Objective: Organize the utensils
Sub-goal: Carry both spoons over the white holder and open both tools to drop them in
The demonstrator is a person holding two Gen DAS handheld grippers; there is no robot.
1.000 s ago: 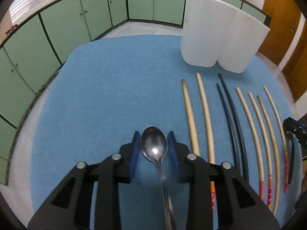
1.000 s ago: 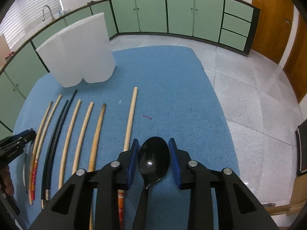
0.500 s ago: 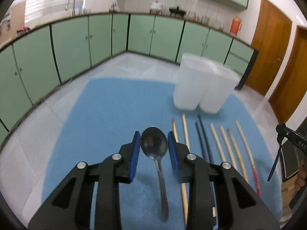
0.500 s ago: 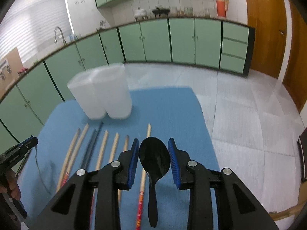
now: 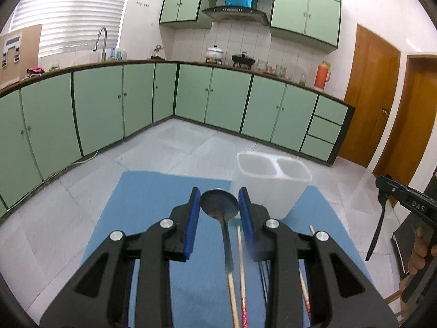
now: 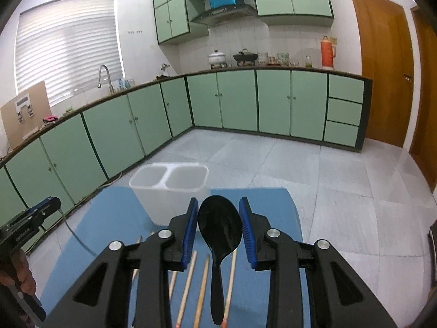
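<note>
My left gripper point(image 5: 219, 205) is shut on a metal spoon point(image 5: 220, 205), gripped by its bowl, handle hanging down above the blue mat point(image 5: 153, 191). My right gripper point(image 6: 220, 227) is shut on a black plastic spoon point(image 6: 220, 229), also by its bowl, handle hanging down. A white two-compartment holder point(image 5: 271, 186) stands at the mat's far end, ahead and right of the left gripper; in the right wrist view the holder point(image 6: 169, 188) is ahead and left. Several chopsticks point(image 6: 203, 289) lie on the mat below both grippers; they also show in the left wrist view point(image 5: 240, 268).
The mat lies on a table above a grey tiled floor point(image 5: 169, 147). Green kitchen cabinets point(image 5: 213, 101) run along the back and left. Wooden doors point(image 5: 368, 95) stand at the right. The other hand-held gripper shows at each view's edge point(image 5: 404, 202) point(image 6: 30, 216).
Both grippers have risen and tilted up from the mat, carrying their spoons. The view went from looking down at the chopsticks to looking across at the holder and kitchen.
</note>
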